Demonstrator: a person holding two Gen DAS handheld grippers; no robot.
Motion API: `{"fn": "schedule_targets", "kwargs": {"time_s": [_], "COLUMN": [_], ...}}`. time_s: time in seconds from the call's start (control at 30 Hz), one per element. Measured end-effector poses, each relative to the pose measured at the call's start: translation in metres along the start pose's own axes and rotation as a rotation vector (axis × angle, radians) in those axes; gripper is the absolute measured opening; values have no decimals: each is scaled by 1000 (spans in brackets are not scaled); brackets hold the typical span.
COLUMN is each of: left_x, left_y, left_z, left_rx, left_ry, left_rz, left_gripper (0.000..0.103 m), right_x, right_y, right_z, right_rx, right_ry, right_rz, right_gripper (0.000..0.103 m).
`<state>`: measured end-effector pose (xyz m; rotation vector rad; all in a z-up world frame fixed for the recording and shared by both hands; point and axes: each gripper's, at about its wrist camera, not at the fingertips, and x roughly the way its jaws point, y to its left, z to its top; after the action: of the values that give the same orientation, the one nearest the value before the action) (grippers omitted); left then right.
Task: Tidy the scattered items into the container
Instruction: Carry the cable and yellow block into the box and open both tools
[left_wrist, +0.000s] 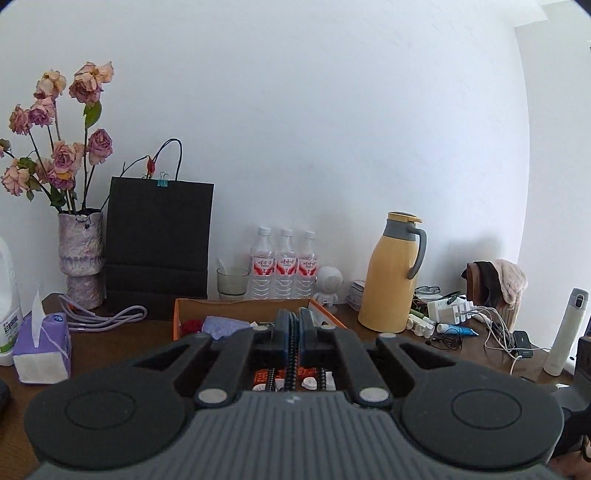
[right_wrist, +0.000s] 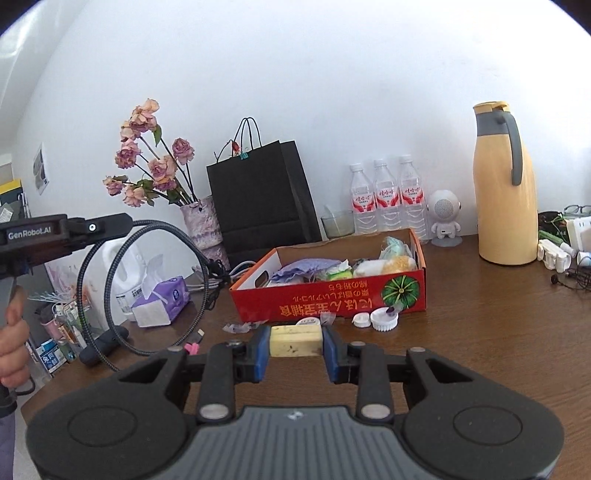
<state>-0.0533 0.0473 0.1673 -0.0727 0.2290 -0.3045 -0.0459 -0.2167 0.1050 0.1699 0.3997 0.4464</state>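
The left gripper (left_wrist: 294, 325) is pinched tight on a braided cable (right_wrist: 110, 280), which hangs from it in loops off the left end of the table (right_wrist: 480, 332), its plug (right_wrist: 200, 334) just above the wood near a pink clip (right_wrist: 192, 348). The right gripper (right_wrist: 294, 341) has its jaws partly apart, clamped on a yellowish block (right_wrist: 294, 340) held above the tabletop, in front of the red box (right_wrist: 332, 299).

The box sits mid-table, open-topped, with cloths and sponges already inside. Against its near wall lie 2 white caps (right_wrist: 373, 319) and scraps of clear wrapper (right_wrist: 238, 326), narrowing the strip between the right gripper and the box. Right of the box the wood is bare as far as the yellow jug (right_wrist: 506, 206). Left of it, a tissue pack (right_wrist: 162, 299) stands near the table's left edge, and behind it 3 bottles (right_wrist: 386, 199) and a black bag (right_wrist: 258, 199) line the wall
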Motion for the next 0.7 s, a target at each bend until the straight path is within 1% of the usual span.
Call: {"fn": "schedule_targets", "kwargs": {"time_s": [0.1, 0.17, 0.27, 0.33, 0.4, 0.5, 0.57, 0.63, 0.7], "left_x": [32, 58, 100, 128, 157, 203, 243, 285, 321], "left_y": [0, 1, -1, -4, -4, 8, 27, 51, 79], "left_z": [17, 34, 60, 72, 80, 81, 71, 51, 25], "left_rx": [17, 26, 44, 37, 5, -11, -19, -26, -3], "left_ry": [9, 11, 4, -5, 0, 20, 89, 193, 291], "left_rz": [-32, -59, -85, -105, -149, -138, -137, -102, -11], "left_gripper": [5, 5, 5, 5, 5, 5, 5, 5, 6], "right_x": [25, 48, 87, 111, 133, 165, 187, 211, 235], "right_y": [-9, -18, -29, -38, -48, -61, -67, -75, -85], "right_z": [26, 50, 83, 102, 116, 130, 134, 138, 144], "right_rx": [-3, 4, -32, -42, -38, -45, -66, -72, -67], "right_ry": [-8, -5, 12, 15, 19, 43, 76, 115, 148], "right_rz": [1, -1, -60, -89, -96, -105, -111, -118, -112], "right_gripper": [29, 29, 29, 29, 29, 29, 29, 29, 29]}}
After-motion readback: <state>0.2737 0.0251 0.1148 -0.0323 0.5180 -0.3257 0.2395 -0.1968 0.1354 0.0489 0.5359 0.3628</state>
